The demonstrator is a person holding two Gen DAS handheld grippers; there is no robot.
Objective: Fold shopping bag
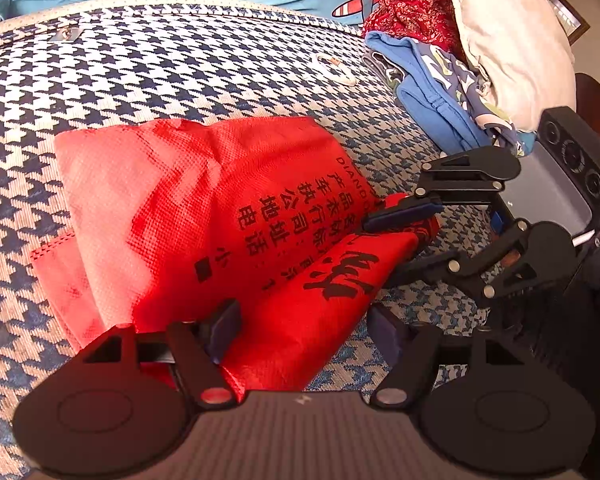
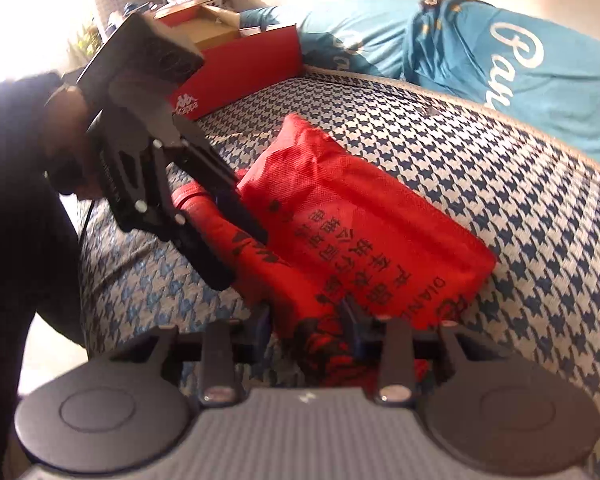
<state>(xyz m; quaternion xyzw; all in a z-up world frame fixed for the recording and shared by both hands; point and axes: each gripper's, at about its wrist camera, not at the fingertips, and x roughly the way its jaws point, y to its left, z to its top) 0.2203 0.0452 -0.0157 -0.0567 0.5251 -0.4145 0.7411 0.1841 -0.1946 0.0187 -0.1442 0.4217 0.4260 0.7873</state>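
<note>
On the red shopping bag (image 1: 204,208) we read black print: the Latin letters "DIANDO", cut off by a fold, above columns of Chinese characters too skewed for us to transcribe surely. At ten o'clock in the right wrist view, a red box (image 2: 236,76) carries the white "Kappa" logo. At two o'clock, white script starting "Pa" crosses the teal cloth (image 2: 500,60).

Bag (image 1: 204,200): red, black printed characters. Cushion (image 1: 180,72): navy-and-cream houndstooth, cream piping. Shirt (image 2: 500,60): teal, white script lettering. Box (image 2: 240,76): red, white logo. Clothes (image 1: 432,92): blue, one piece with a pale print. Cloth (image 1: 412,12): red with small white pattern. Pillow (image 1: 508,36): cream. Grippers (image 1: 304,320): black, dark blue pads.
</note>
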